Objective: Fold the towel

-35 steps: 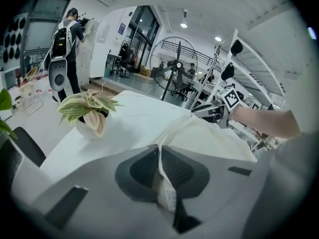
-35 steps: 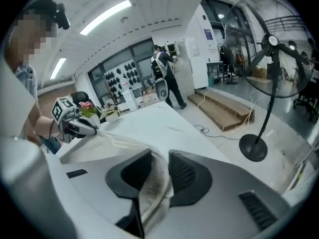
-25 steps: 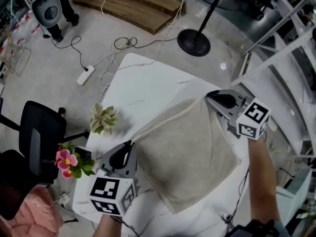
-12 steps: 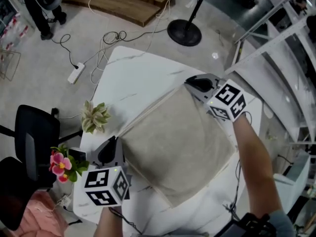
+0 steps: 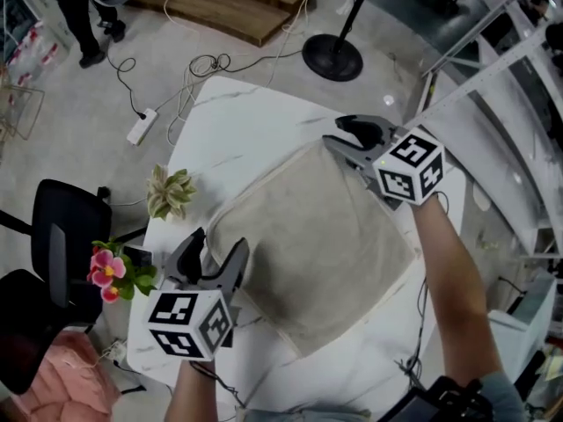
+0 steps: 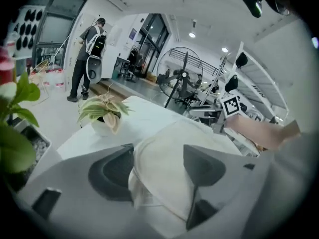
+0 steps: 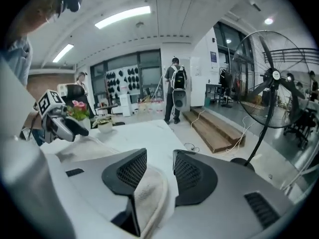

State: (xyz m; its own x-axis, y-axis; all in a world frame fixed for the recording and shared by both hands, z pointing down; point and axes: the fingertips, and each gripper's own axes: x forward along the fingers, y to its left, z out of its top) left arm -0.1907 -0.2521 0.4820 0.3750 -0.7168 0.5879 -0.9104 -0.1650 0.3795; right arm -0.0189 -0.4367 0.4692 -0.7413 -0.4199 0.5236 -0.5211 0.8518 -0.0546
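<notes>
At the far left, flowers (image 5: 107,275) and a small plant (image 5: 171,193) are sitting along the edge of the tabletop (image 5: 255,139), well clear of the work.

The left gripper (image 5: 220,241) is hovering at the left corner of the towel (image 5: 317,244) with its fingers spread. Its own view is showing that corner lying loose in the gap, filling much of it without being squeezed.

The towel is lying flat across the middle of the tabletop, turned cornerwise to the person. Its near edge is looking thick, which is suggesting a doubled layer, so one fold is probably already down.

At the far corner the right gripper (image 5: 333,133) is doing the same: its fingers are apart and a rolled hem is resting low between them beside one pad. Bare tabletop is showing through the gap.

The two grippers are sitting at the two ends of one edge, likely so that the edge travels level and lands square. Spread fingers are fitting either setting that edge down or lining up to take it; I cannot tell which.

The left cube is covering the tabletop's near-left part. The right forearm is crossing the tabletop just beyond the towel's right corner. The layer count is staying unclear.
</notes>
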